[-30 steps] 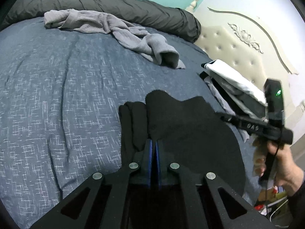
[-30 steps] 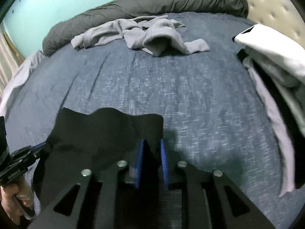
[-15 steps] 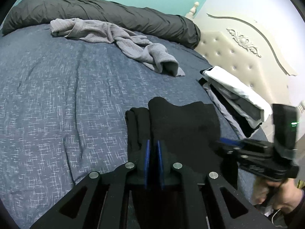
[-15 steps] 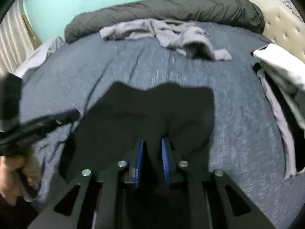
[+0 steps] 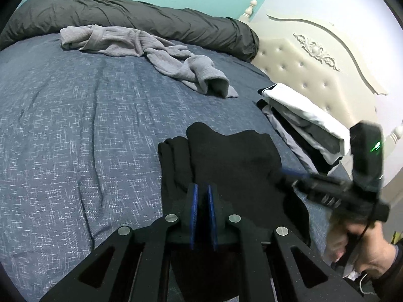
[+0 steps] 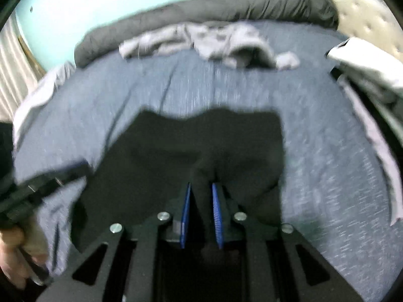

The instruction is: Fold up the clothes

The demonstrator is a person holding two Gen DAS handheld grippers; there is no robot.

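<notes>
Moved: black garment (image 5: 234, 156) now reaches further out over the bed than a second ago; right hand-held gripper (image 5: 289, 173) has swung in low beside the left one; right view has gone motion-blurred.
Garment: black, near edge of the bed (image 5: 75, 130), one bunched fold along its left side, far hem wavy.
Left hand-held gripper (image 5: 201, 196): blue pads close together, pinching the near edge of the black garment.
Right hand-held gripper: blue pads (image 6: 216, 211) clamped on a gathered ridge of the same garment (image 6: 201, 141); person's hand (image 5: 362, 249) on its handle, green light on its body.
Stack: folded clothes (image 5: 302, 115), white on top, just right of the garment by the headboard (image 5: 327, 63).
Grey garment (image 5: 161, 52): crumpled, well apart, far side of the bed.
Duvet (image 5: 141, 17): dark grey roll along the far edge, against the teal wall.
</notes>
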